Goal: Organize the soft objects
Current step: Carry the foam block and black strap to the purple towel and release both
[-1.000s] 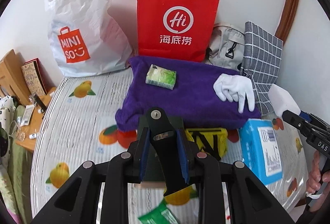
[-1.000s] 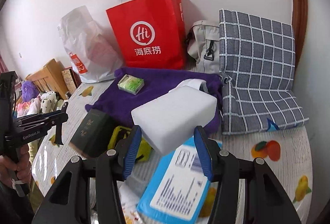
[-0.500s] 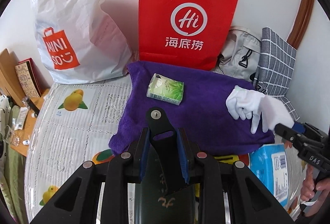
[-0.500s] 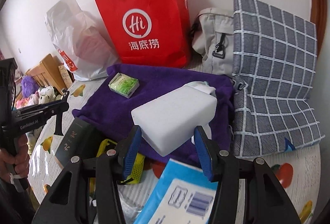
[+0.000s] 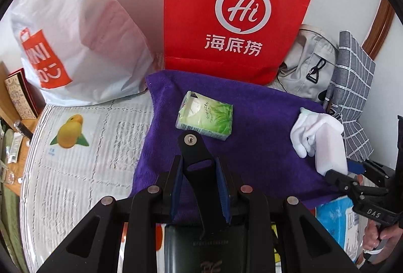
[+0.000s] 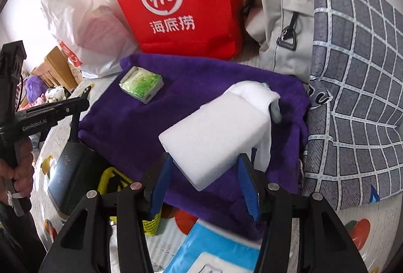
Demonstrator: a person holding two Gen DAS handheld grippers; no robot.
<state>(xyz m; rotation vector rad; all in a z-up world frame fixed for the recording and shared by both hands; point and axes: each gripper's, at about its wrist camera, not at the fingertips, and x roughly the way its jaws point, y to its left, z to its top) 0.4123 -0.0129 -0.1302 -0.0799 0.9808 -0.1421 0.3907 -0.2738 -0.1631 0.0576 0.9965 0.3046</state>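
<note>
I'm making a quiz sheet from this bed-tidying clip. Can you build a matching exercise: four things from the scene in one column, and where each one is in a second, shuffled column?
Things
1. white sponge block
2. green tissue pack
3. white glove
4. red paper bag

Places
A. standing against the wall behind the purple towel
B. lying on the towel toward its far left part, with nothing holding it
C. clamped in the right gripper
D. lying on the towel's right part, just beyond the sponge

Pairs: 1-C, 2-B, 3-D, 4-A
</note>
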